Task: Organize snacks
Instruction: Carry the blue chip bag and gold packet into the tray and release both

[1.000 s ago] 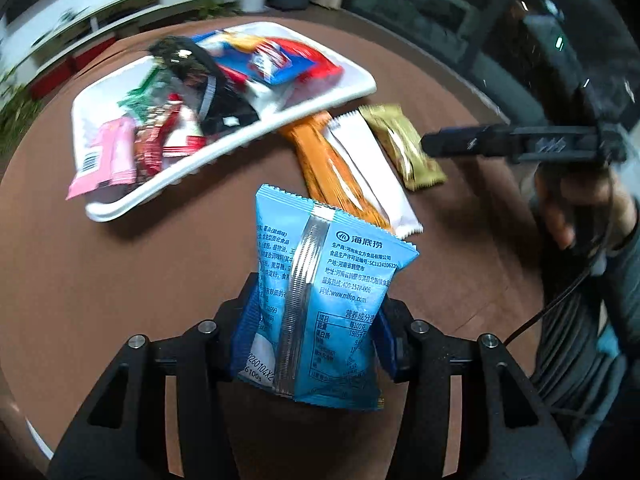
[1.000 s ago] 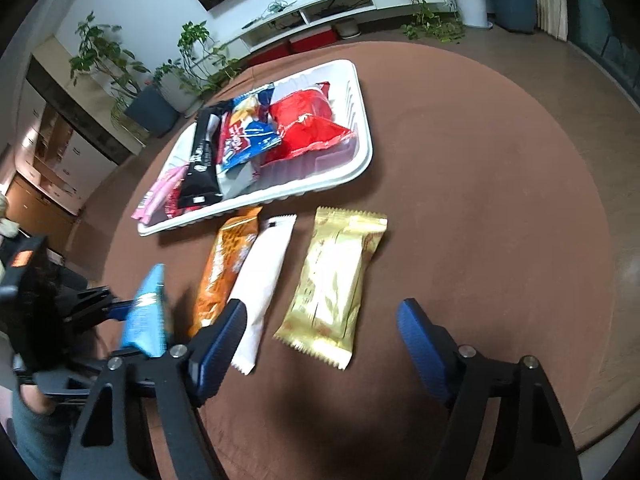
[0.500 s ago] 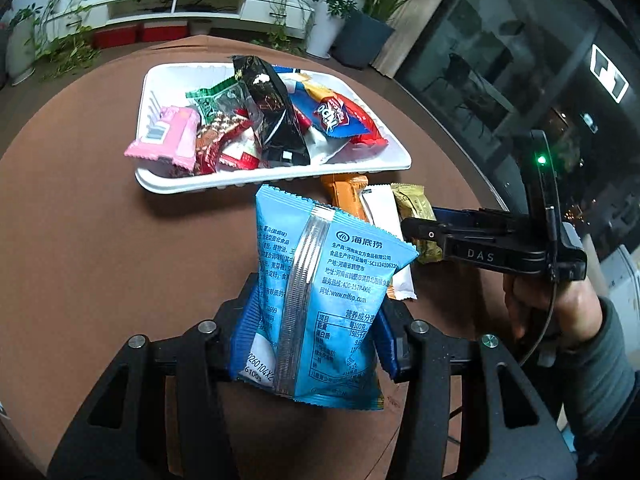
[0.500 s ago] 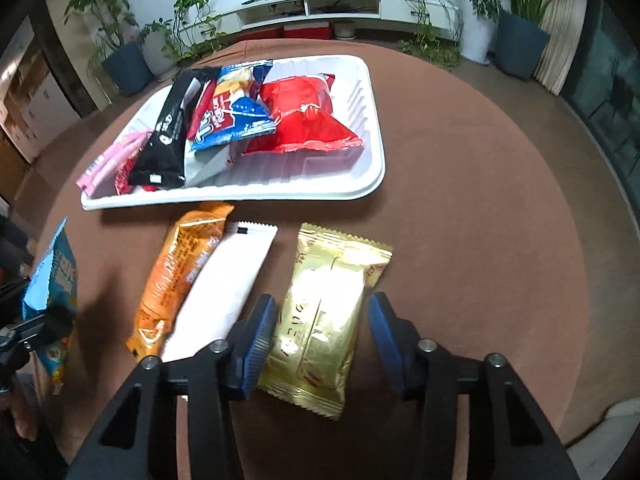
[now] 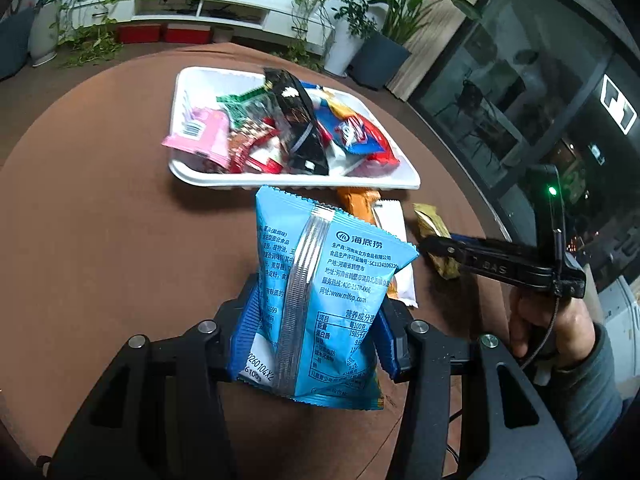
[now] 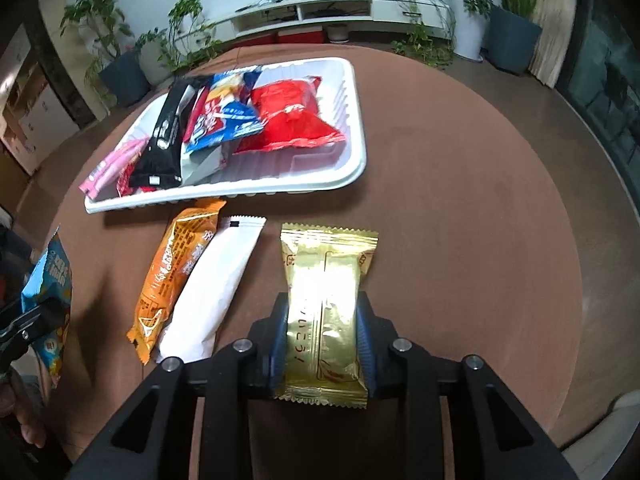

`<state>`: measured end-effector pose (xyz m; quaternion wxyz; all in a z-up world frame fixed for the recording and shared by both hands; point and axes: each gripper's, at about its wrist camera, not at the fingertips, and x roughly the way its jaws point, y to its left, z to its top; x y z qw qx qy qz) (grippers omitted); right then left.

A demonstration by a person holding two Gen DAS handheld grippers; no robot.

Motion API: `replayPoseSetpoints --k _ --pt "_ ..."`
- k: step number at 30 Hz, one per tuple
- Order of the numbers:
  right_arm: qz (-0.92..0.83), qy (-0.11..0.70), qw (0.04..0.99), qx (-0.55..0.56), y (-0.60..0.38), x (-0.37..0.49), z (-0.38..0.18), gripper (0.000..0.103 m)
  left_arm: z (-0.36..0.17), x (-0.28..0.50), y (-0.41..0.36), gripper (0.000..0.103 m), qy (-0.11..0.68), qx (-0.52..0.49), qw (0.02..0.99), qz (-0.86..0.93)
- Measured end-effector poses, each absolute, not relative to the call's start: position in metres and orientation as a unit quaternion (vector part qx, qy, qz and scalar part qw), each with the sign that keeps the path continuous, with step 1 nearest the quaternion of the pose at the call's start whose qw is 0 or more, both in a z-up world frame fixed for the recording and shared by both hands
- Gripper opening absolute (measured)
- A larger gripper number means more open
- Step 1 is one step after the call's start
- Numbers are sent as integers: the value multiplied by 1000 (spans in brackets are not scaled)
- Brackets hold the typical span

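Fingers of the right gripper (image 6: 322, 344) just closed, pads pressed on both long sides of the gold packet (image 6: 326, 300), packet lying on the brown worktop (image 6: 460, 240). Fingers of the left gripper (image 5: 314, 340) clamped on the blue snack bag (image 5: 320, 300), bag upright, clear of the worktop. Step in hand, by judgement: both grips made, carry to the white tray (image 6: 352, 168) not yet begun. Next move likely a lift of the gold packet, then a short trip forward over the tray's near rim. Tray's left half crowded with wrappers; right half, beside the red packet (image 6: 292, 116), mostly bare, so room there. Orange packet (image 6: 176, 272) and white packet (image 6: 216, 284) just beside the gold one on the left, touching each other; open worktop to the right. Worktop edge well apart.
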<state>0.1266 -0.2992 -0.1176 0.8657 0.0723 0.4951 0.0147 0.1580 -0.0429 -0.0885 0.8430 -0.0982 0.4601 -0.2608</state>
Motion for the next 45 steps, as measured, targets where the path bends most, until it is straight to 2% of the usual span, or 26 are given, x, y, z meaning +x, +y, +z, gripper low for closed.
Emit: replayPoseSetpoints --k 10,21,27,34,45 --pt "20 438 886 148 -344 115 -70 33 -51 179 -17 48 426 -119 862 -248" --pt "62 375 918 109 -318 160 18 33 9 229 -10 48 383 -100 889 -232" --pt "107 356 924 86 -275 189 43 33 26 245 -18 48 374 -89 892 -239" --pt "148 364 918 56 -231 219 42 33 25 265 -29 48 379 -89 888 -244" --pt "100 440 890 57 -254 279 -30 33 -34 314 -52 48 435 -59 871 -220"
